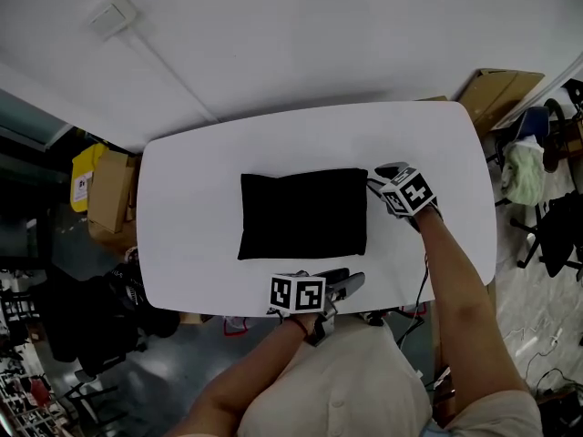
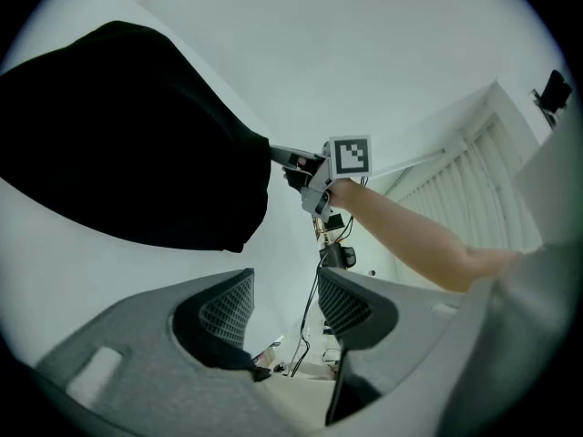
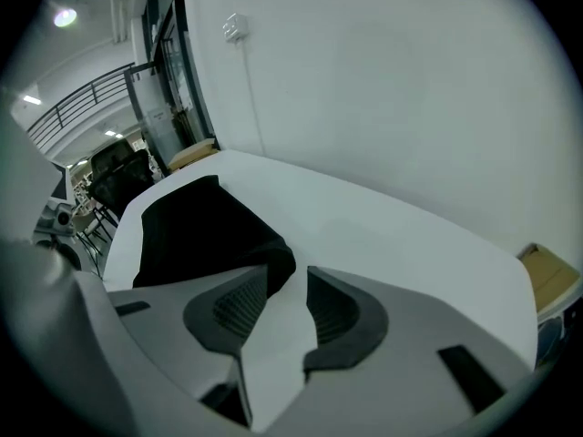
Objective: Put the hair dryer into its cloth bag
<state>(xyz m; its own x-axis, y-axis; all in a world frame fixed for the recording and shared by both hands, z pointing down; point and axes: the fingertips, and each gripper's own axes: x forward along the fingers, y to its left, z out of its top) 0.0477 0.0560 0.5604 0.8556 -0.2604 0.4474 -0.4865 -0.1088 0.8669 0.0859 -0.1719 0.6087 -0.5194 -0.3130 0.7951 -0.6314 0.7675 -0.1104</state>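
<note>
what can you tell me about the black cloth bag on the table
The black cloth bag is a plain, matte fabric rectangle lying flat near the middle of the white table, its long side running left to right. It looks slightly puffed, with soft corners; no opening or drawstring can be made out. The right gripper is at its right edge with jaws apart, not clamping it.
</note>
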